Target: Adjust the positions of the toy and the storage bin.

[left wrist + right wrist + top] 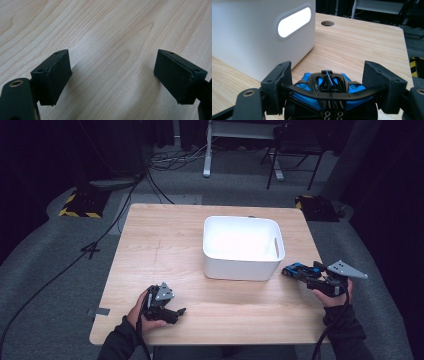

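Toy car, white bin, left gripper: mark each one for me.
toy car (pixel 329 96), right gripper view, on its black rear wing
white bin (pixel 243 269), high view, on its near outer wall
left gripper (pixel 112 77), left gripper view, midway between its open jaws

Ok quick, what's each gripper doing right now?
Left gripper: open, empty, over bare table.
Right gripper: jaws around the blue toy car, touching its rear wing; beside the white bin.

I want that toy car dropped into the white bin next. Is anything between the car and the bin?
Nothing visible: the blue toy car sits between the right gripper fingers, with only bare wooden table before the white bin and its near wall to lift over.
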{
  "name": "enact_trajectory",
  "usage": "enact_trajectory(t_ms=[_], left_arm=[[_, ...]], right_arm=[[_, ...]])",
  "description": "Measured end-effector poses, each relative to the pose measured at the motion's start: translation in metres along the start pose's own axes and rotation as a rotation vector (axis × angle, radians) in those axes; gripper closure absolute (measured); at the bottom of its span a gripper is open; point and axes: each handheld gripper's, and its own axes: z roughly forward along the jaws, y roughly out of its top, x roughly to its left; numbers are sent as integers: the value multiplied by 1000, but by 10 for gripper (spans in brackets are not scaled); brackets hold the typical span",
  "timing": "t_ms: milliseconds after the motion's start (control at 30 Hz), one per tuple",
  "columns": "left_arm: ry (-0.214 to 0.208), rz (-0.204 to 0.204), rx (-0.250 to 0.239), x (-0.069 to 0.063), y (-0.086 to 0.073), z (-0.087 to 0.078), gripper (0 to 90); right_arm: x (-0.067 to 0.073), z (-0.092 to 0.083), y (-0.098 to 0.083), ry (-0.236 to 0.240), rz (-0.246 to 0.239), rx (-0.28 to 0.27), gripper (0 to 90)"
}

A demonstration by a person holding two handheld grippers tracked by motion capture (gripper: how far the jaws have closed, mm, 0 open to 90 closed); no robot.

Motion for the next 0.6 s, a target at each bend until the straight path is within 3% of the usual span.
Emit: enact_trajectory(t_ms=[600], left_arm=[[0,0,0,0,0,0,147]], right_arm=[[9,-3,14,2,-2,-43,247]])
